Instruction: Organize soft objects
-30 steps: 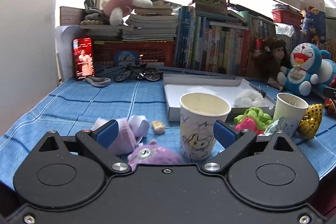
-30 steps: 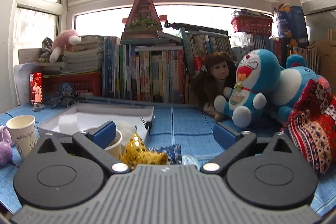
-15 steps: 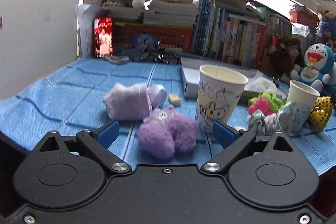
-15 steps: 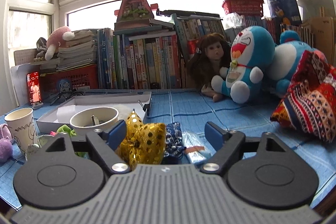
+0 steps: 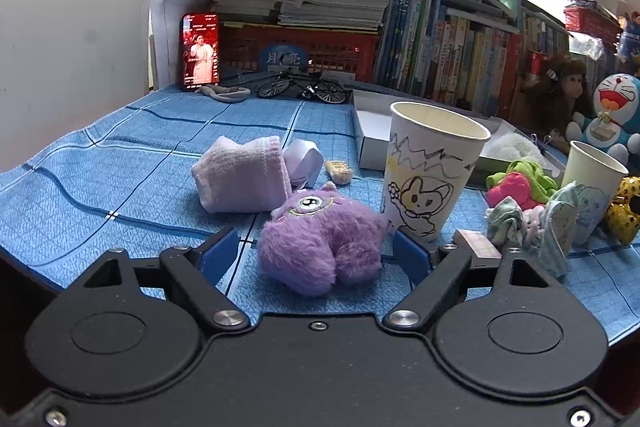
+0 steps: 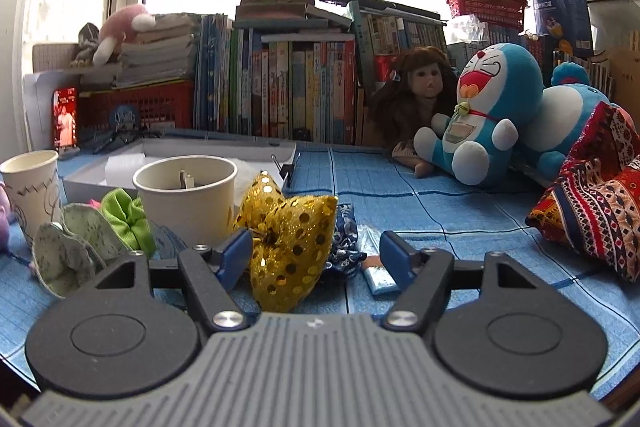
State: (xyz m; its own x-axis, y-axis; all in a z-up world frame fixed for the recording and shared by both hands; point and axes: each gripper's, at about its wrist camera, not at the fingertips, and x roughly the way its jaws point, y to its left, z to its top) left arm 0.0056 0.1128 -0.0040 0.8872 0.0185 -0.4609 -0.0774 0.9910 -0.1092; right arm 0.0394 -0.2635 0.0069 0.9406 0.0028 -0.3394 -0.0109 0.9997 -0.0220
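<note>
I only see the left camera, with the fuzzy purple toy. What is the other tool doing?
Observer: The right tool is closing around the gold bow. One pad is clear of it.
Child: Is anything hiding behind the bow?
Observer: Yes, a blue cloth lies right behind it.
Child: Is the little cup empty?
Observer: No, a pale thing stands inside the cup. I cannot tell what it is.
</note>
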